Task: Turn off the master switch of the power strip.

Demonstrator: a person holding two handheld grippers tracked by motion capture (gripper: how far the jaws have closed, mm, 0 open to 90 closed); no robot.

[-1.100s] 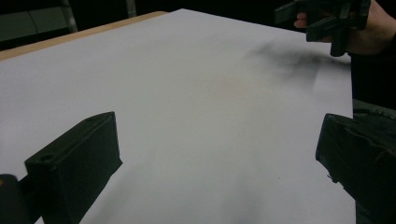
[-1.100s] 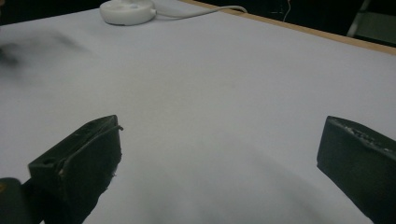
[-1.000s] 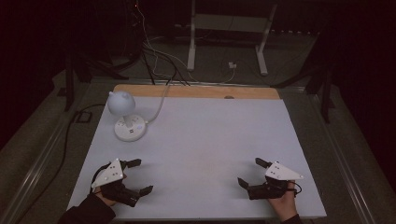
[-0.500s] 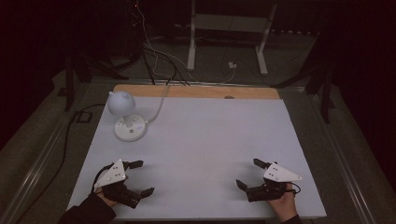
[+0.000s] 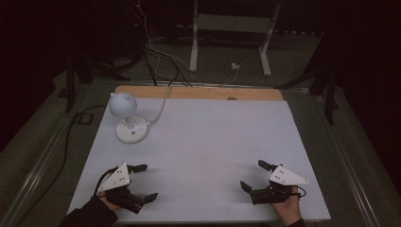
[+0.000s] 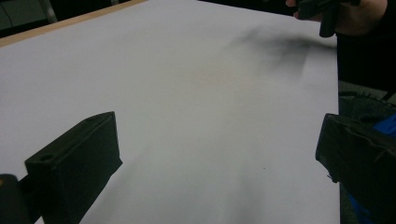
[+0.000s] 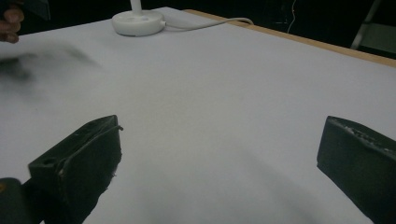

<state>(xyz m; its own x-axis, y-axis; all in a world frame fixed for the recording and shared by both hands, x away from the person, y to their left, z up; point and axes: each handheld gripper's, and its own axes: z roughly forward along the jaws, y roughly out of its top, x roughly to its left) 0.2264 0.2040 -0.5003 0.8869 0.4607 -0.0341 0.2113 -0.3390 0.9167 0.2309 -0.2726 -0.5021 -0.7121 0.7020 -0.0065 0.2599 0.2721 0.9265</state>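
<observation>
My left gripper [image 5: 143, 182] rests near the front left corner of the white table [image 5: 208, 142], held in a hand, its jaws wide apart with nothing between them. My right gripper [image 5: 253, 176] sits near the front right corner, also open and empty. In the left gripper view my left gripper [image 6: 217, 154] looks across bare white surface, with the other hand [image 6: 357, 18] far off at the top right. The right gripper view has my right gripper [image 7: 219, 154] facing the lamp base [image 7: 138, 22].
A small white desk lamp [image 5: 126, 118] with a round head stands at the table's back left, its cable [image 5: 161, 106] running off the wooden back edge [image 5: 198, 92]. Metal stand legs [image 5: 229, 38] and cables lie on the floor behind.
</observation>
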